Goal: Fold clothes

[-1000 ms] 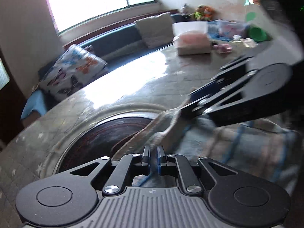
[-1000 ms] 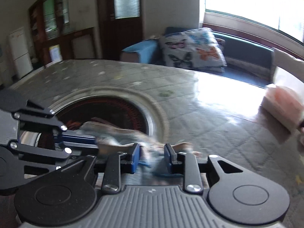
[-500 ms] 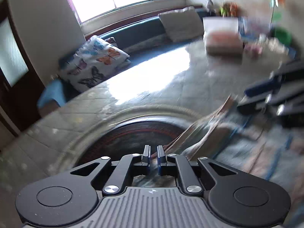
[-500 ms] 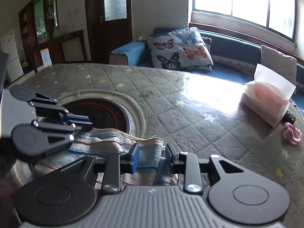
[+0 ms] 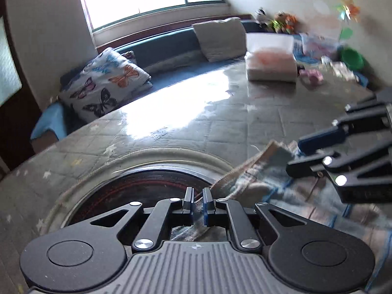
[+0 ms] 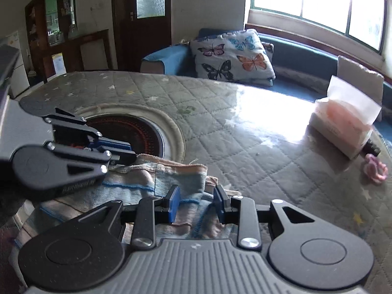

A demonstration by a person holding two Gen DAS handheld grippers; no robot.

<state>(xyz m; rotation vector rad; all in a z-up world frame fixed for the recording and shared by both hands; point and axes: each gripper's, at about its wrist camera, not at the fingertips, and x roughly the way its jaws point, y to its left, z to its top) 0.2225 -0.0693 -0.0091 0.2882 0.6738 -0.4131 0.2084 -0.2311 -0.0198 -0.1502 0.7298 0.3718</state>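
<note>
Between the left gripper's [image 5: 198, 204] near-closed jaws: an edge of the striped cloth [image 6: 156, 183], pinched. Right gripper [image 6: 196, 204]: jaws partly apart, cloth bunched between them; grip uncertain. Cloth lies on the quilted table [image 6: 245, 132], beside the round burner [image 5: 137, 186]. Advice: keep both corners level and taut, and lay the fold clear of the burner. Container: one tissue box [image 6: 343, 127], a tissue protruding from it.

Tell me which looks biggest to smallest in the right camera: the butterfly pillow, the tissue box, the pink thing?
1. butterfly pillow
2. tissue box, a bit smaller, though it sits nearer the camera
3. pink thing, clearly smallest
</note>
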